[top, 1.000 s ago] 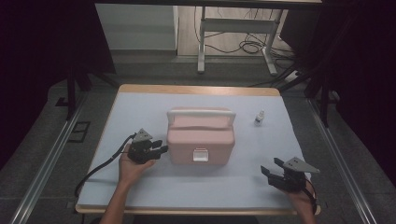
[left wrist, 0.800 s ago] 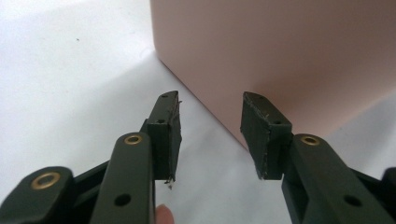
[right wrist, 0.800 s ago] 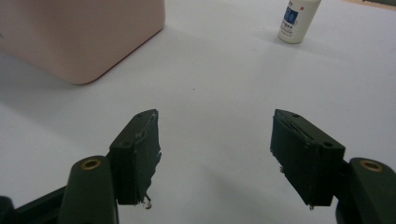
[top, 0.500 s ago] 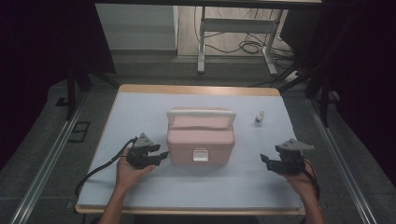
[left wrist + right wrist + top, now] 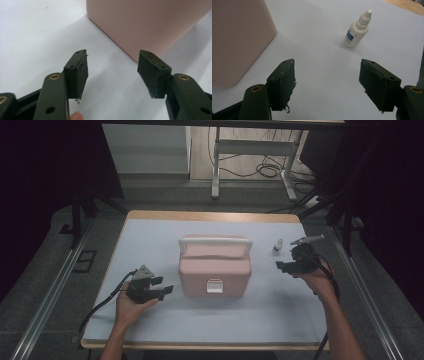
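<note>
Pink box (image 5: 215,267) mid-counter (image 5: 150,232), bottle (image 5: 277,246) just beside its right. Left hand-held gripper (image 5: 167,288) near box's left corner, jaws just been opening, empty. Right hand-held gripper (image 5: 281,265) open, empty, near bottle.

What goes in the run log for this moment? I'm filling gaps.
left gripper: open, empty, jaws opening | right gripper: open, empty | pink box: closed | dropper bottle: upright

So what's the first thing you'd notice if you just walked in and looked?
The pink box with its white handle, sitting in the middle of the table. Then the little white dropper bottle standing to its right, near the right tongs. The left tongs wait open beside the box's left side.
</note>
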Demonstrator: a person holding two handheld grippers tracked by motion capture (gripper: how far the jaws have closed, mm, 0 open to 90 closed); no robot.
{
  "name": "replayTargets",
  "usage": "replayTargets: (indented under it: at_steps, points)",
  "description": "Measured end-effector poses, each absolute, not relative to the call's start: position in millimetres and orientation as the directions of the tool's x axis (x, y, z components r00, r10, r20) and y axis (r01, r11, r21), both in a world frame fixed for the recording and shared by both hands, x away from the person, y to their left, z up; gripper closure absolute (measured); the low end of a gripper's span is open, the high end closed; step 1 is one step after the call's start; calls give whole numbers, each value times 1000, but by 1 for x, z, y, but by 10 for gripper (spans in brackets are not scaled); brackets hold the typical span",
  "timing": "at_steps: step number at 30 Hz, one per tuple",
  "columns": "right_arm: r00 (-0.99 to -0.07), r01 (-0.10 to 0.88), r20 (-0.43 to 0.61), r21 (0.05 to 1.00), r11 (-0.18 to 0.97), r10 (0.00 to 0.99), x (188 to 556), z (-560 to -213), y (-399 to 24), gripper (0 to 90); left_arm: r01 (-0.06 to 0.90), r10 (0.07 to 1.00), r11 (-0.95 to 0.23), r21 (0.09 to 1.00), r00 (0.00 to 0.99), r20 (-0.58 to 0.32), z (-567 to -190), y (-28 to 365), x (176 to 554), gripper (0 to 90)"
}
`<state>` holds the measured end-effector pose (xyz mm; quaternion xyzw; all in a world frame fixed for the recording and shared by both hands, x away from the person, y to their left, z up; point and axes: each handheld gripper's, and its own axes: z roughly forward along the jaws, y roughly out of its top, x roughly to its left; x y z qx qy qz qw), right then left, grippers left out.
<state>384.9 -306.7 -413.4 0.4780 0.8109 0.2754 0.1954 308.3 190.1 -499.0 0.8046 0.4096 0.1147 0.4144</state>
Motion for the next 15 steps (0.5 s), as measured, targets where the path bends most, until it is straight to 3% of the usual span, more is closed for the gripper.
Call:
replayTargets:
  at_steps: [15]
  points:
    - [-390, 791, -71, 485, 373, 918, 454, -411, -297, 319, 544, 731, -337, 768, 665, -151, -500, 188, 303, 355]
